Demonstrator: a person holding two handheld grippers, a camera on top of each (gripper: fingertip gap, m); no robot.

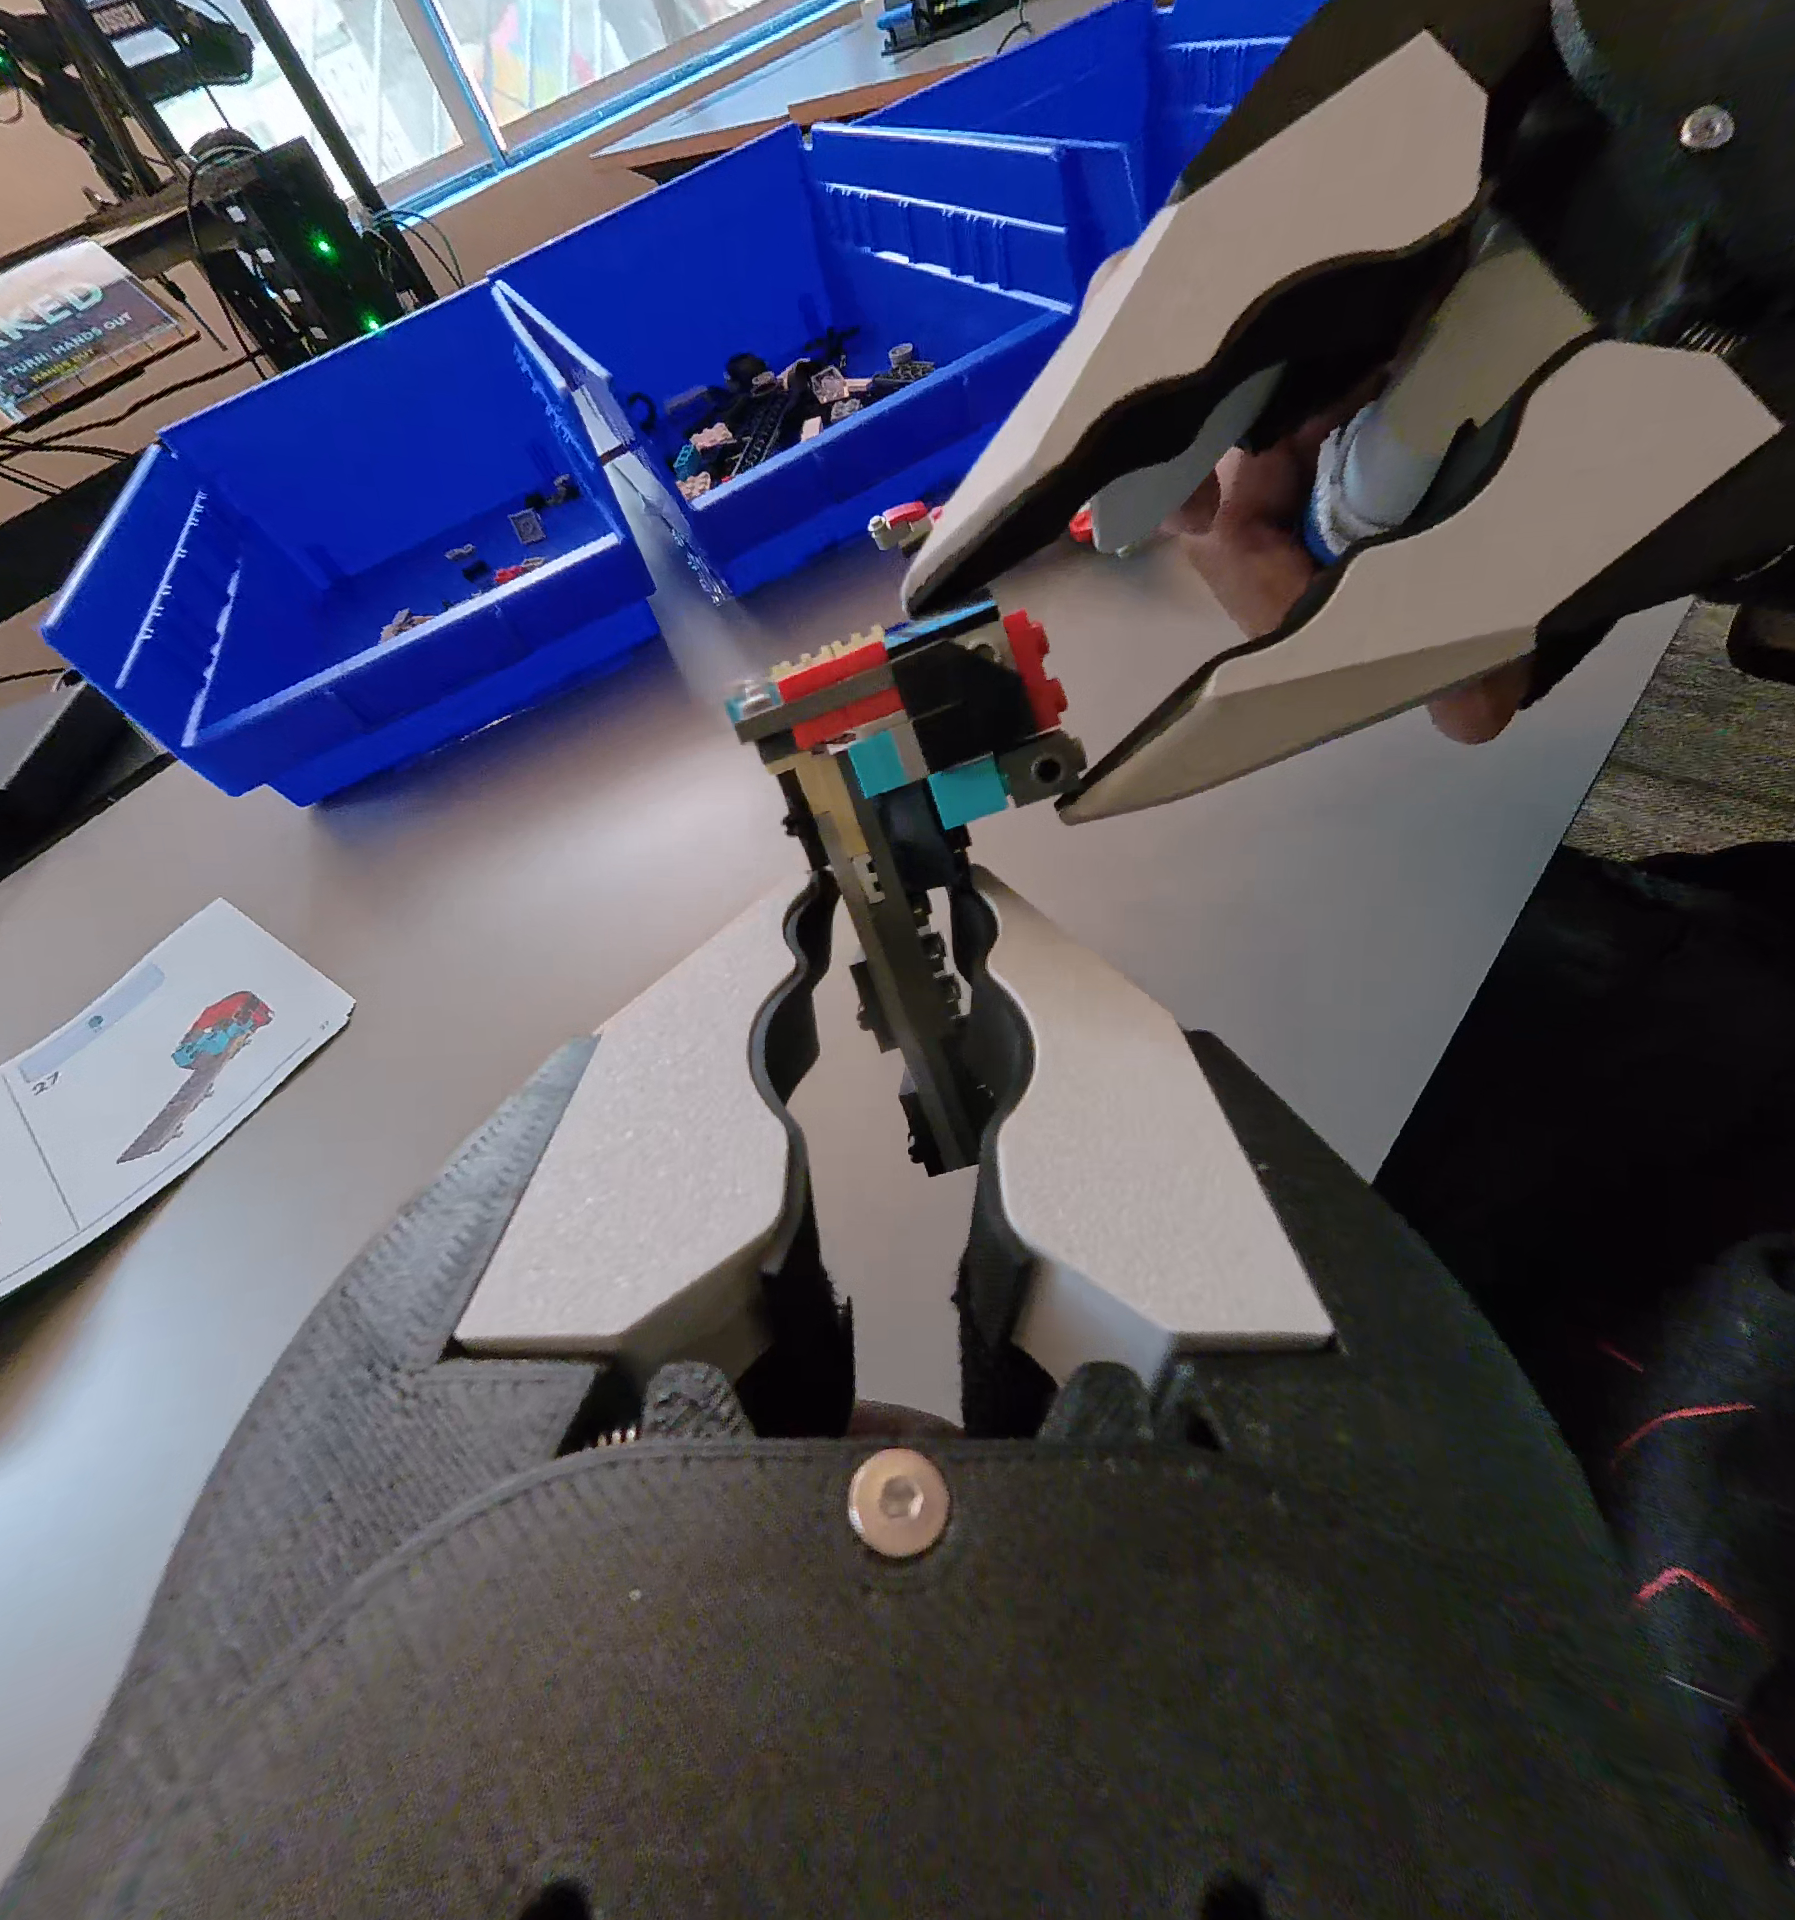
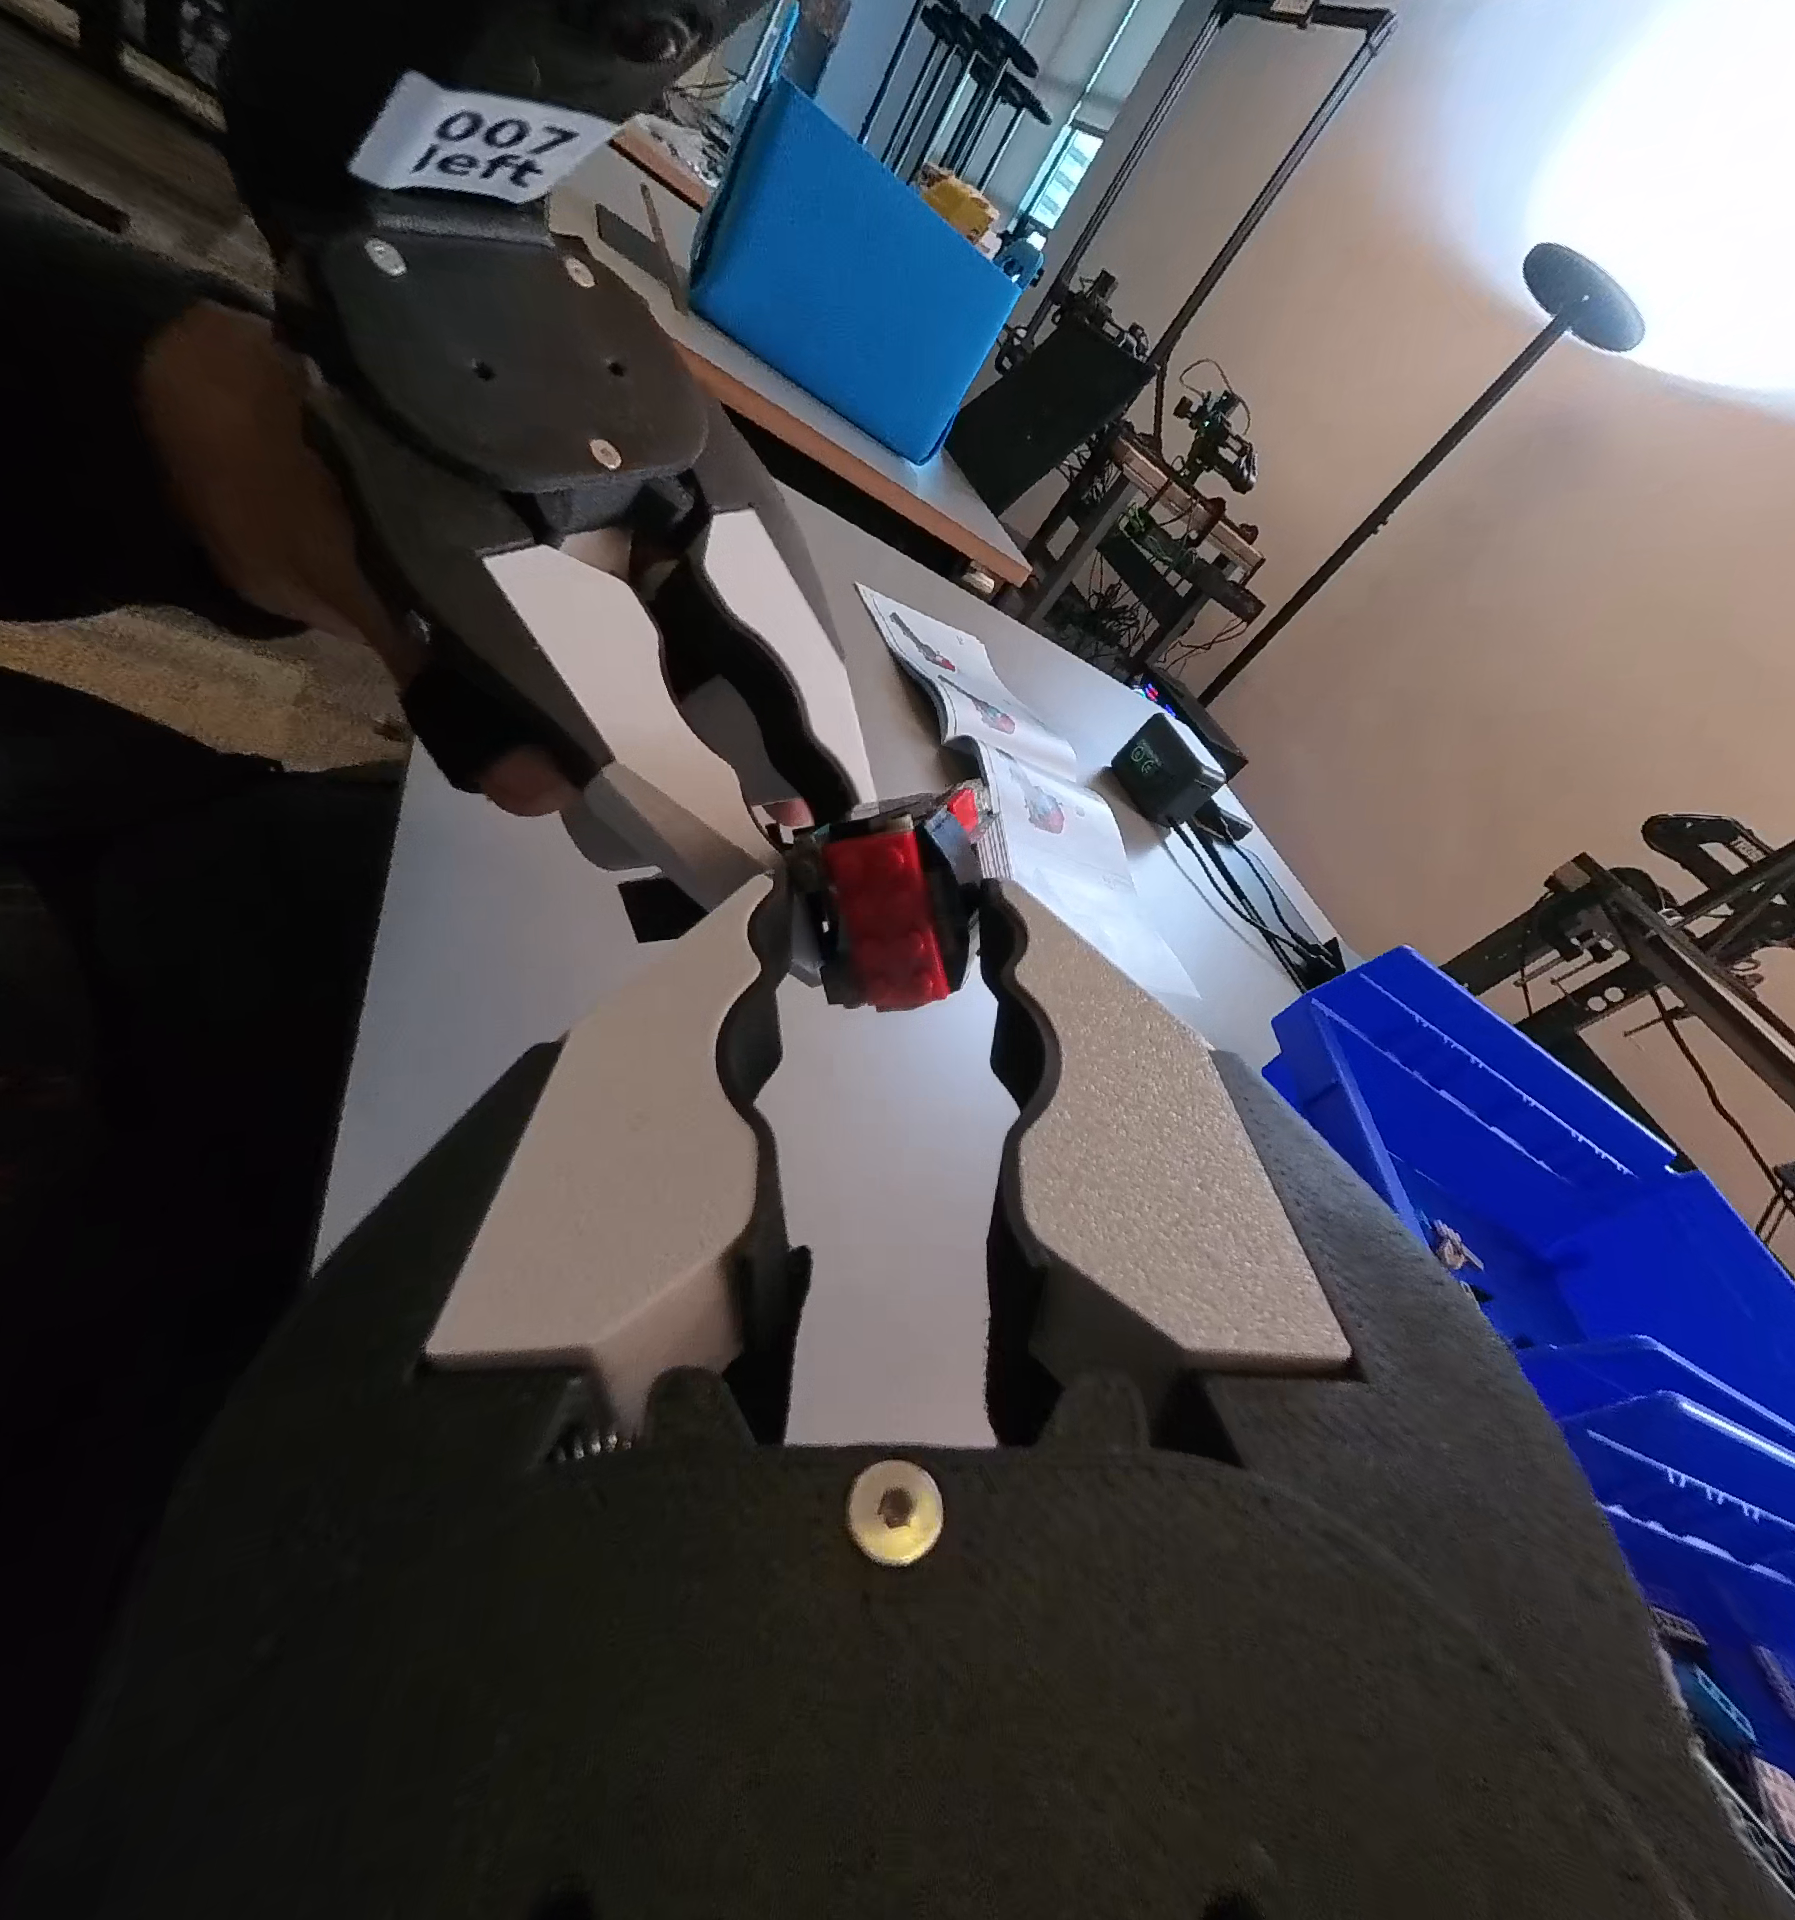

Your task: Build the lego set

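A partly built lego model of red, black, teal and grey bricks on a long dark grey plate is held above the grey table. My left gripper is shut on the long plate. My right gripper comes in from the upper right, its tips clamped on the model's blocky end. In the right wrist view, my right gripper is shut on the model's red end, and the left gripper holds the model from the far side.
Blue bins with loose bricks stand at the back and also show in the right wrist view. An open instruction booklet lies at the left. A red and grey piece lies near the bins. The table edge is at the right. The gap from one gripper's tips to the other's is roughly 4 cm.
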